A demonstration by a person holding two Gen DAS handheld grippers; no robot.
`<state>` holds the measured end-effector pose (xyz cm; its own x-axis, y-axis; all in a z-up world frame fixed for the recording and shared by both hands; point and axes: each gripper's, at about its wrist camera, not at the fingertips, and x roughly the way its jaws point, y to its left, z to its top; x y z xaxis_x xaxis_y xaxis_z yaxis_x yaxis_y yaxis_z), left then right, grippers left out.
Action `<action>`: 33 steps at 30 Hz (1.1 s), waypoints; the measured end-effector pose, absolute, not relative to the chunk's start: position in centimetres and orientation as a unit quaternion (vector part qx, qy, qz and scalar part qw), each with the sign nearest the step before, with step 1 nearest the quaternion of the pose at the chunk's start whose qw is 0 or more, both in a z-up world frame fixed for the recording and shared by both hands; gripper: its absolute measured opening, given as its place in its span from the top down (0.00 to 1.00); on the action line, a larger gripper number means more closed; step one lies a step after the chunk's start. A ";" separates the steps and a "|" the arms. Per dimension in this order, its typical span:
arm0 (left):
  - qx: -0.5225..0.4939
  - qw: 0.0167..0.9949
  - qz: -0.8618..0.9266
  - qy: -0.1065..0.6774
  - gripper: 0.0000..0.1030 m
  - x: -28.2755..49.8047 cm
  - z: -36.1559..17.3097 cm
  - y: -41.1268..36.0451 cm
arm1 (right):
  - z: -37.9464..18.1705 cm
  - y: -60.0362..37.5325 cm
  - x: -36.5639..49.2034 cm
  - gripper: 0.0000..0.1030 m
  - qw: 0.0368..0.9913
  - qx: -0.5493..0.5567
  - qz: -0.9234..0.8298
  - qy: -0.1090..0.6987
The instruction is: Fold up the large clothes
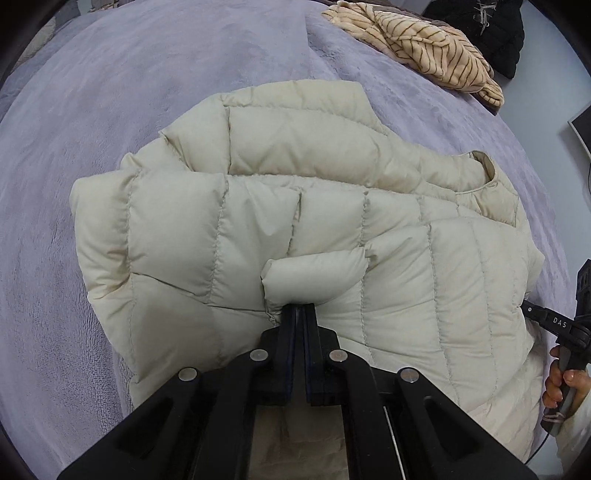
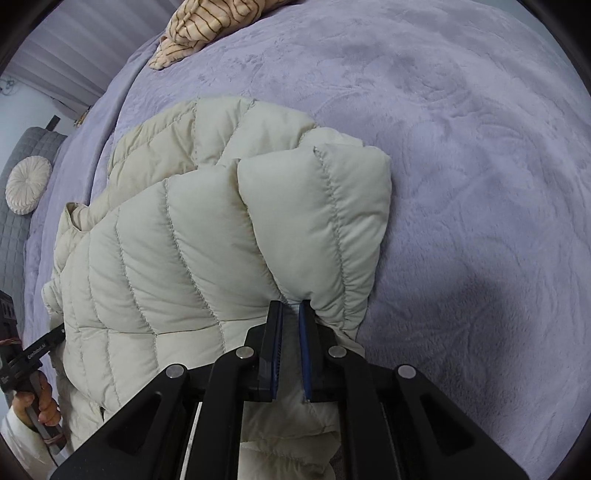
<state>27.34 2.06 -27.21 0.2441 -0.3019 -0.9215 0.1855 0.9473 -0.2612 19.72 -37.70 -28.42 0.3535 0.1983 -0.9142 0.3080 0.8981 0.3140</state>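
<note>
Left claw [image 1: 297, 308] is clamped tight on a puffed roll of the jacket [image 1: 258, 229], jaws pressed together with fabric pinched at the tips, and over on the other side the right claw [image 2: 291, 306] is nipped shut on a bunched quilted edge, a sliver of cloth showing between its blue pads [image 2: 303, 332]. Both point steeply down at the bed [image 1: 110, 92], so this looks like a fold being carried across or laid flat. To do it well, I'd say both claws want to travel together at one height, keeping the held edge taut between them so the panel lands square on the layer below, and only let go once the fabric is resting, because this slippery shell could slide out of line. As for the jacket itself: cream, quilted, puffy with stitched channels, lying in the middle of the lilac bed cover, already doubled over on itself with the collar opening towards the left claw's right. It's springy stuff and likely to puff back open. A striped garment [image 1: 424, 51] sits well apart near the far edge, with something black [image 1: 491, 33] beside it.
</note>
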 end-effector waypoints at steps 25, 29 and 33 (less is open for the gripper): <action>-0.003 0.792 -0.116 0.599 0.93 26.4 -24.8 1.7 | -24.9 -40.2 17.0 0.89 0.777 0.220 -0.080 0.584; 0.000 0.795 -0.108 0.597 0.93 25.4 -23.3 2.3 | -23.6 -40.1 16.0 0.89 0.775 0.219 -0.093 0.586; 0.017 0.805 -0.099 0.585 0.93 23.7 -20.9 2.6 | -21.3 -39.4 14.3 0.77 0.776 0.220 -0.086 0.585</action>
